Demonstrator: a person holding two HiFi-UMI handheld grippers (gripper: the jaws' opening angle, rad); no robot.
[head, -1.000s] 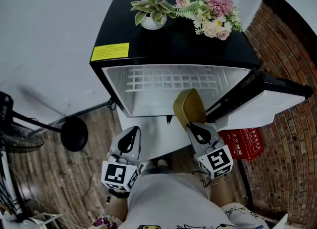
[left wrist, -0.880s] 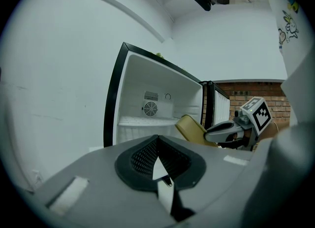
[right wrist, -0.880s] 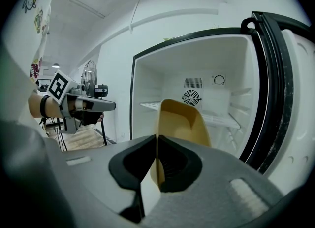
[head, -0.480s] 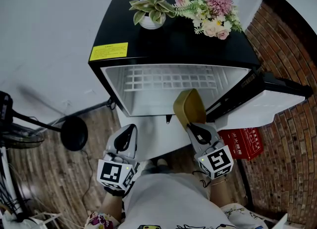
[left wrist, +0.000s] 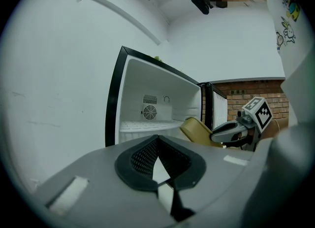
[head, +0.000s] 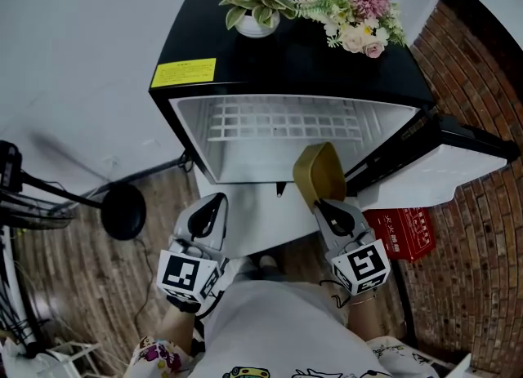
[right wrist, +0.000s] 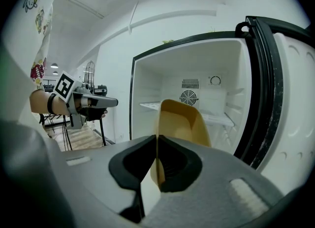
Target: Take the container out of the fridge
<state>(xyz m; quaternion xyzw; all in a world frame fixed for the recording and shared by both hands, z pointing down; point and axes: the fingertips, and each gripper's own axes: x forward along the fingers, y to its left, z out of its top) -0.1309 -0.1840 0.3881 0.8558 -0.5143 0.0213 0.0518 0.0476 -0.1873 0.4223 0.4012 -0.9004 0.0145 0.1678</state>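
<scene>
Container (head: 319, 174) hangs outside the open fridge (head: 286, 135) — right gripper (head: 327, 207) clamps its wall. Left gripper (head: 209, 211) — clenched, empty.

fridge (head: 286, 66): glossy black top | container (head: 319, 174): matt tan plastic | floor (head: 82, 286): wood planks

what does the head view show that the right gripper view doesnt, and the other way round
Only the head view: the yellow label on the fridge top, the red box on the floor, and the brick wall.
Only the right gripper view: the round vent on the fridge's back wall, and the right gripper seen close, clamped on the container wall.
Both: the open fridge, its wire shelf, the tan container and the left gripper.
</scene>
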